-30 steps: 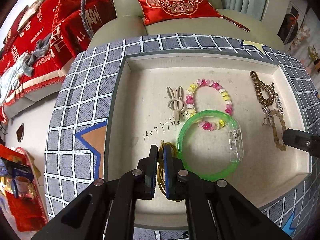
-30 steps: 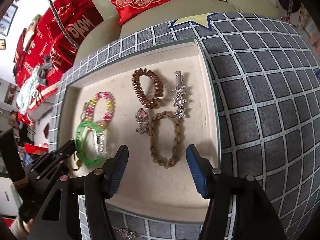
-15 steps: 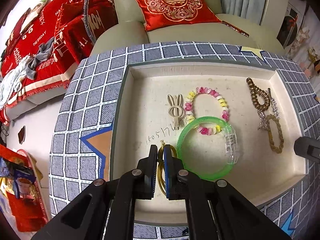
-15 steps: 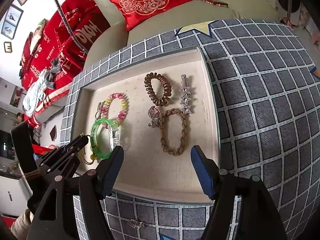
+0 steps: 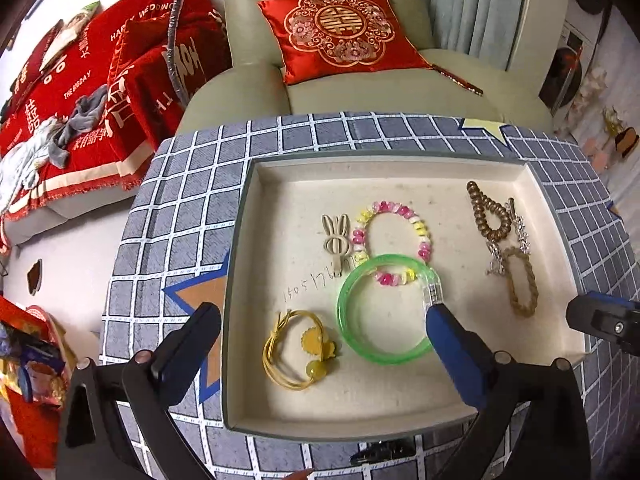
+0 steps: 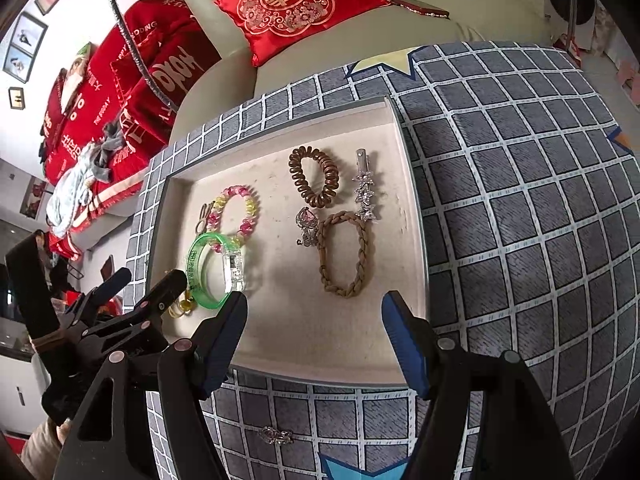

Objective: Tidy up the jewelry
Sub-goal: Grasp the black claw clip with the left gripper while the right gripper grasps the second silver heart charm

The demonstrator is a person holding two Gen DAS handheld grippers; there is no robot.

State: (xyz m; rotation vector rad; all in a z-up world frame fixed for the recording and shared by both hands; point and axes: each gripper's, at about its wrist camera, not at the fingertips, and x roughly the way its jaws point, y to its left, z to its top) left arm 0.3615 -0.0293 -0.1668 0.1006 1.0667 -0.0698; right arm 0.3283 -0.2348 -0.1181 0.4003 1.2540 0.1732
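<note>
Sprung wide since a second ago, left tool (image 5: 322,322) – yellow hair tie (image 5: 298,350) dropped, lying free at the tray's (image 5: 240,240) seven o'clock. Right tool (image 6: 314,312) spread further, empty. Best lifted straight up, clear of green bangle (image 5: 384,308) at three o'clock – no snagging.

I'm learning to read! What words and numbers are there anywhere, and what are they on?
"15051761", roughly, handwritten on the floor of the beige felt-lined tray; its last digits are hidden.
"HAPPY WEDDING" and "THE BIGDAY" in white on the red sofa blanket.
A gold Chinese double-happiness sign on the red satin cushion.
Printing on the translucent green plastic bangle: too small to read.
</note>
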